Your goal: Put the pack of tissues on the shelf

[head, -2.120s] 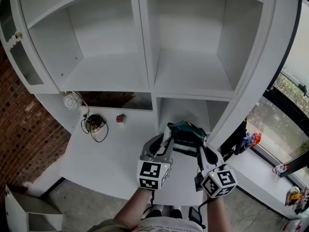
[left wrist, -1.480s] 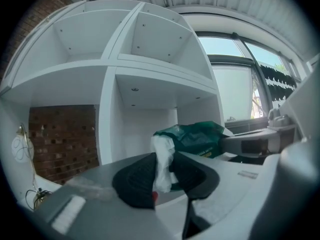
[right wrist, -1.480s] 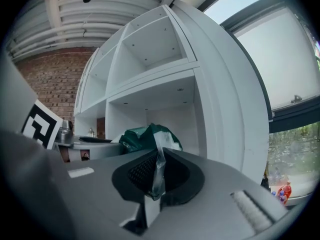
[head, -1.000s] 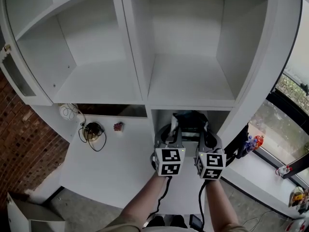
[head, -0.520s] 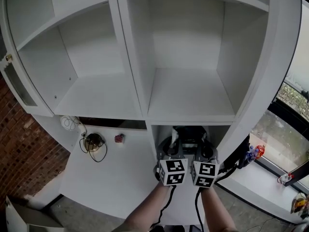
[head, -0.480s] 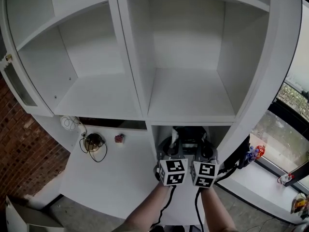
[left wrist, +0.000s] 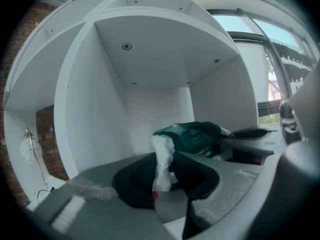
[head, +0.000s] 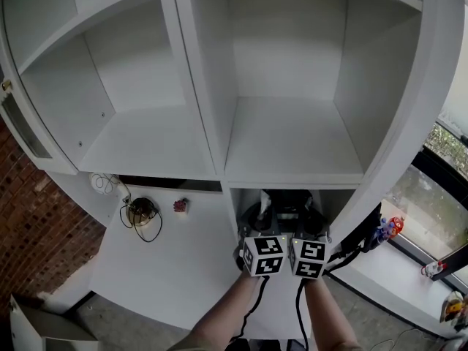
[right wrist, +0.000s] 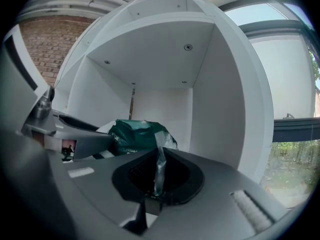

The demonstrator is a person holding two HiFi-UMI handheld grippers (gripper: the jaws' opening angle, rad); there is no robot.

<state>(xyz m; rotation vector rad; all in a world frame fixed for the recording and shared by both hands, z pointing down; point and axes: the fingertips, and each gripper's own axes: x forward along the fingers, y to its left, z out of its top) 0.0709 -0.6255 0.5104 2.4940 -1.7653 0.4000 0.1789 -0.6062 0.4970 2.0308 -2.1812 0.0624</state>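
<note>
— White shelving (head: pixel 292 141) fills most of the head view, with a brick wall (head: pixel 33 232) to its left and a window (head: pixel 439 159) to its right. Where is the pack of tissues (left wrist: pixel 192 136)?

— At the mouth of the low, narrow compartment (right wrist: pixel 165 59) under the wide right-hand shelf board. It is dark green, and it sits between the two tools.

— Does it rest on the compartment floor?

— I cannot tell; the grippers cover its underside.

— How does the left gripper (left wrist: pixel 161 169) stand?

— Its jaws are pinched on a crumpled white end of the wrapper, which stands up between them.

— And the right gripper (right wrist: pixel 159 171)?

— Pressed almost together on a thin flap of wrapper at the pack's other end. The two grippers sit side by side, marker cubes nearly touching, both pointing into the compartment.

— Anything else nearby?

— On the white counter (head: pixel 183 262) to the left lie a coil of cables (head: pixel 140 212) and a small red thing (head: pixel 180 207), well apart from the pack
</note>
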